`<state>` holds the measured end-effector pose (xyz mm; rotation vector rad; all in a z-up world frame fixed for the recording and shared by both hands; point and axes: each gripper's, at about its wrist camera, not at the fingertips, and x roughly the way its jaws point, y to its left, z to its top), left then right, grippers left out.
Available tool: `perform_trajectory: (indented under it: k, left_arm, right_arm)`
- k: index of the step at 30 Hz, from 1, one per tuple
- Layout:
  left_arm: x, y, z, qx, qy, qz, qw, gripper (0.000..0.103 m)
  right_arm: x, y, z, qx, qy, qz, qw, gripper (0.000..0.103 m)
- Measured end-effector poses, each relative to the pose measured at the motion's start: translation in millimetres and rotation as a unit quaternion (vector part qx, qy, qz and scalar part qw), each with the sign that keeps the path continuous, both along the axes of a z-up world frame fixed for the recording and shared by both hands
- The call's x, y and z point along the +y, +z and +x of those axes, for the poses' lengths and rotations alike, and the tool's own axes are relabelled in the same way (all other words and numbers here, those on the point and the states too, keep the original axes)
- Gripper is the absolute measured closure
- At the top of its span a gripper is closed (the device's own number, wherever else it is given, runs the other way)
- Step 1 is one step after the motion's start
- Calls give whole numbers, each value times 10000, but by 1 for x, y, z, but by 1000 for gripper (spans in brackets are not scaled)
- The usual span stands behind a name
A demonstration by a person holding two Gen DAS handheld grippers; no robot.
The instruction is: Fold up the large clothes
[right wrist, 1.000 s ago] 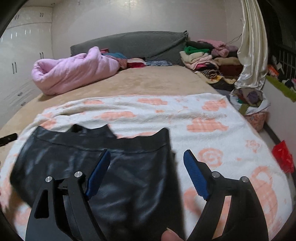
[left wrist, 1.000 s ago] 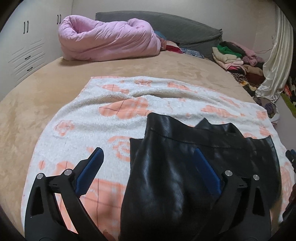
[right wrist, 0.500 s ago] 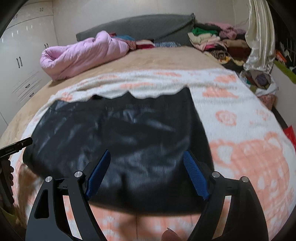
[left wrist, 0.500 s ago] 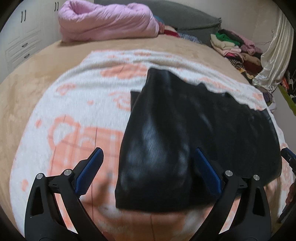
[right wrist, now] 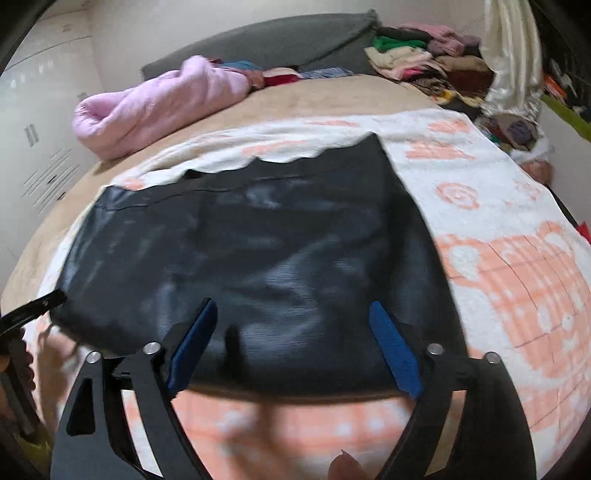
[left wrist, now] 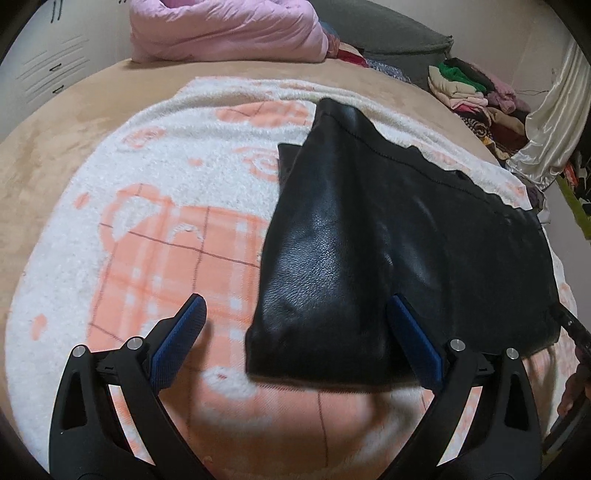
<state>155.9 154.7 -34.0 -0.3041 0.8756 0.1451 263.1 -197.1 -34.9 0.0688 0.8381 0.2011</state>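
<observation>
A black leather-look garment (left wrist: 373, 251) lies folded on a white blanket with orange checks and roses (left wrist: 155, 236), which covers a tan bed (left wrist: 55, 155). In the left wrist view the garment fills the centre and right of the frame, its near folded edge low in the middle and its stitched hem running toward the upper centre. The left tool (left wrist: 295, 339) hangs low in the frame with its blue pads wide apart; the left pad is over bare blanket, the right pad over the garment, and nothing is clamped between them.

In the right wrist view, which is blurred, the garment (right wrist: 258, 258) spans the middle of the frame. The right tool (right wrist: 291, 343) sits over its near edge, the jaws having just been spreading wider, with only the flat garment below them and no grip on it. A fingertip (right wrist: 345, 467) shows at the bottom edge.

A rolled pink quilt (left wrist: 225, 29) lies at the upper left, a stack of folded clothes (left wrist: 469, 92) at the upper right beside a pale curtain (left wrist: 550, 129)
</observation>
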Motion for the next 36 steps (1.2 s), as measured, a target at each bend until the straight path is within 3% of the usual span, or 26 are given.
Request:
perform_trajectory:
  k: [5, 16, 17, 18, 20, 24, 27, 34, 35, 36]
  left_arm:
    - [6, 11, -9, -77, 60, 95, 9999, 10]
    - [34, 12, -19, -90, 292, 28, 9995, 10]
    - [37, 11, -18, -89, 307, -6, 9995, 10]
    - [40, 10, -17, -86, 321, -69, 9994, 10]
    - [46, 10, -16, -76, 345, -177, 9992, 10]
    - [55, 8, 0, -59, 260, -520, 9983, 10]
    - [54, 5, 20, 6, 59, -710, 9975, 10]
    - [50, -12, 86, 496, -259, -1082, 9926, 10]
    - [50, -16, 95, 577, -314, -1111, 9916, 10]
    - [51, -17, 99, 614, -341, -1089, 9916, 10]
  right_arm:
    - [33, 16, -14, -295, 481, -65, 9984, 9]
    - [105, 14, -31, -278, 1203, -80, 9923, 9]
    - [112, 12, -30, -234, 1230, -106, 9921, 15]
    - [118, 9, -28, -198, 1223, -172, 9921, 28]
    - [123, 4, -21, -128, 1063, -312, 9938, 36]
    - [125, -20, -3, 345, 718, -307, 9963, 37]
    - [128, -31, -2, 353, 688, -445, 9960, 37]
    - [123, -33, 0, 400, 749, -245, 9961, 38]
    - [117, -25, 2, 417, 754, -50, 9963, 42]
    - [112, -17, 6, 344, 718, 117, 9968, 57]
